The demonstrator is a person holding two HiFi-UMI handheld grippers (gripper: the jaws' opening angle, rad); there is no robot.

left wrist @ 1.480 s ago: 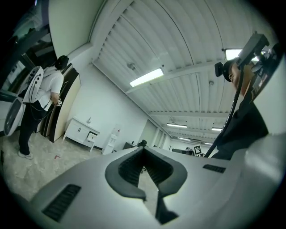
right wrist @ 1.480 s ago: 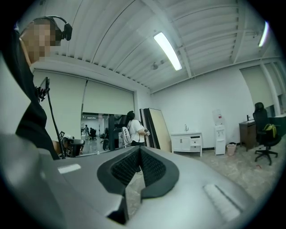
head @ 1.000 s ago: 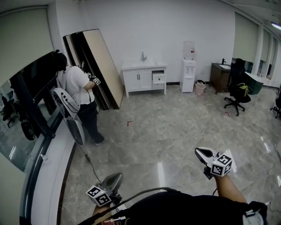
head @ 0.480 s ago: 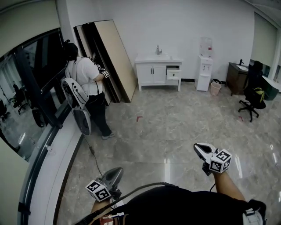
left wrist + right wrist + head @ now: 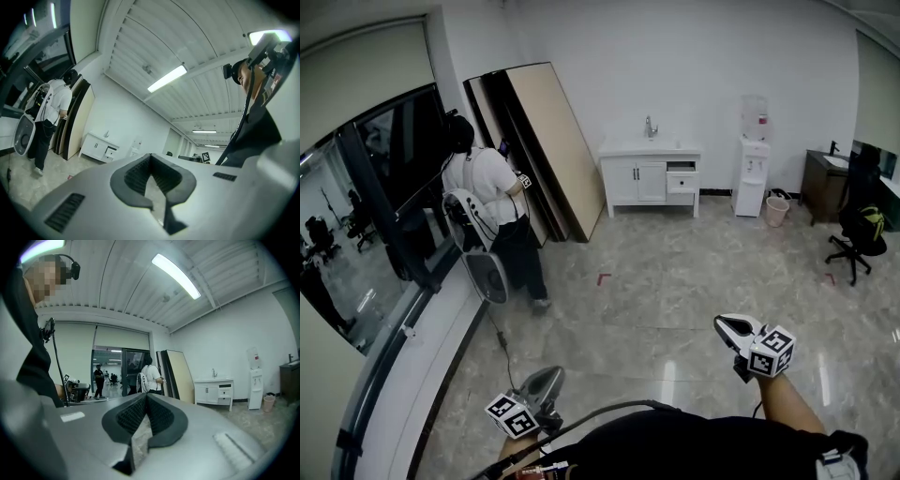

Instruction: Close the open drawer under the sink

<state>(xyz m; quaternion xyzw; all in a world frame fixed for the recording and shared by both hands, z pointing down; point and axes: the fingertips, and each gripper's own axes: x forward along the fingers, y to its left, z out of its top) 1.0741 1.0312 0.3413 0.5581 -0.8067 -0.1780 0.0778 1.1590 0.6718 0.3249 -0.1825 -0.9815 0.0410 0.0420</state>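
Observation:
The white sink cabinet (image 5: 649,180) stands against the far wall, and its upper right drawer (image 5: 682,177) is pulled out. It is far across the marble floor from both grippers. My left gripper (image 5: 542,382) is low at the bottom left, jaws together and empty. My right gripper (image 5: 733,326) is at the lower right, also shut with nothing in it. In the left gripper view the left gripper (image 5: 150,157) points toward the cabinet (image 5: 97,147). In the right gripper view the right gripper (image 5: 146,397) has the cabinet (image 5: 212,393) and its open drawer (image 5: 225,392) to its right.
A person in a white shirt (image 5: 492,197) stands at the left beside leaning boards (image 5: 551,141) and a floor fan (image 5: 485,272). A water dispenser (image 5: 753,178), pink bin (image 5: 777,210), desk (image 5: 823,183) and office chair (image 5: 860,234) are at the right. A glass wall (image 5: 366,216) runs along the left.
The whole view has moved toward the far wall: the cabinet and the standing person look nearer and have shifted right. Both grippers keep their places in the view, still shut.

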